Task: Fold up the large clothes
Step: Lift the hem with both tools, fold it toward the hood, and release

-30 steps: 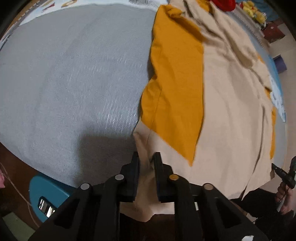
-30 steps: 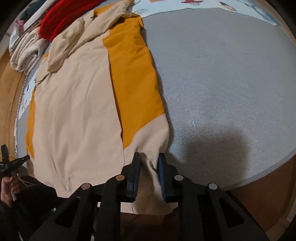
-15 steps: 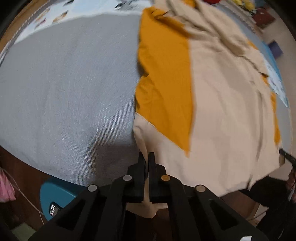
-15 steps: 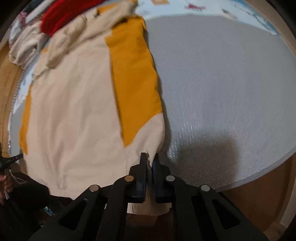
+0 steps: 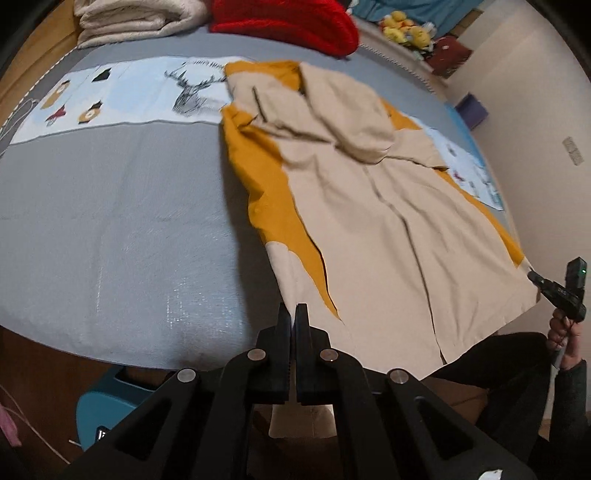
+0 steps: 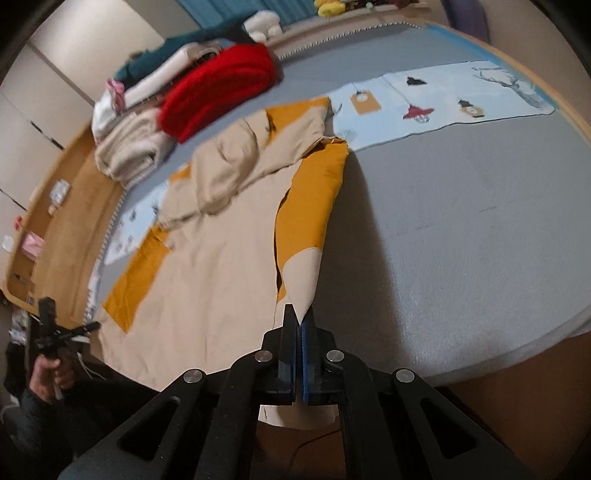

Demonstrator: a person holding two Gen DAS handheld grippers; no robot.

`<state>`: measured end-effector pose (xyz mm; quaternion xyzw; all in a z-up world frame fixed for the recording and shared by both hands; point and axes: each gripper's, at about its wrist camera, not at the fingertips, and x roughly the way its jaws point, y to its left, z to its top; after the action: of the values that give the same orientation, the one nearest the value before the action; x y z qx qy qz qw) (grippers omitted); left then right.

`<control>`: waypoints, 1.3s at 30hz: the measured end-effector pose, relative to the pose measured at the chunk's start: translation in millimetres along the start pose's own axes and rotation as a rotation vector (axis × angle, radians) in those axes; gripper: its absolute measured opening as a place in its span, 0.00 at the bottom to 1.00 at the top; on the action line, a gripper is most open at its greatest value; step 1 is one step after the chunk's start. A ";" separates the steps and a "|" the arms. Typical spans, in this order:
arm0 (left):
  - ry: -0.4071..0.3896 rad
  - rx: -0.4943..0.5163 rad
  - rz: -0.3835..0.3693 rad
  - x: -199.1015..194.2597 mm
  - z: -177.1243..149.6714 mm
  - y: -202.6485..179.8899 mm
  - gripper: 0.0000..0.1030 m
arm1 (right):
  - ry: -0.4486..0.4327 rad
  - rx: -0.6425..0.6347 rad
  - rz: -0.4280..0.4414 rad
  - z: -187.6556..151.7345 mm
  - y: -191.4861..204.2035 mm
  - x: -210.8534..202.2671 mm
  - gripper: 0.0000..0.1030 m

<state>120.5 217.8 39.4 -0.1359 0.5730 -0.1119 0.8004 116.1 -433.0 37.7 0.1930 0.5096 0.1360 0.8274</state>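
A large beige and mustard-yellow garment [image 5: 388,221] lies spread on a grey bed [image 5: 110,221], its sleeves folded across the top. My left gripper [image 5: 293,314] is shut on the garment's near left hem corner. My right gripper [image 6: 300,315] is shut on the garment's [image 6: 221,266] near right hem corner, which is lifted off the bed [image 6: 461,221]. Each gripper shows in the other's view, the right one [image 5: 554,291] at the far edge and the left one [image 6: 66,332] likewise. Loose hem cloth hangs below both pairs of jaws.
A red blanket [image 5: 288,26] and folded cream towels [image 5: 136,18] lie at the head of the bed. A light blue printed strip [image 5: 122,96] crosses the bed behind the garment. A teal object [image 5: 103,398] stands below the bed edge. A wooden bed frame [image 6: 66,221] runs along the left.
Both grippers closed on the hem corners and then lifted, raising the near edge of the garment. The views now tilt up and show the head of the bed.
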 end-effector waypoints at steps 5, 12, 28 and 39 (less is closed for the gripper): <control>-0.029 0.035 -0.065 -33.3 -6.6 -9.6 0.00 | -0.048 0.027 0.036 -8.4 -4.2 -44.6 0.01; -0.095 -0.060 -0.139 -67.0 -9.1 17.8 0.00 | -0.103 0.037 0.053 -36.9 -8.2 -99.5 0.01; -0.236 -0.353 -0.117 84.0 171.5 69.6 0.00 | -0.203 0.090 -0.023 168.3 -14.1 73.6 0.01; -0.151 -0.353 -0.014 148.0 204.4 77.6 0.04 | -0.094 0.110 -0.133 209.4 -39.4 179.5 0.04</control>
<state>363.1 259.2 -56.1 -0.2863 0.5212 -0.0049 0.8040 384.4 -430.2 -37.2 0.2098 0.4884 0.0434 0.8459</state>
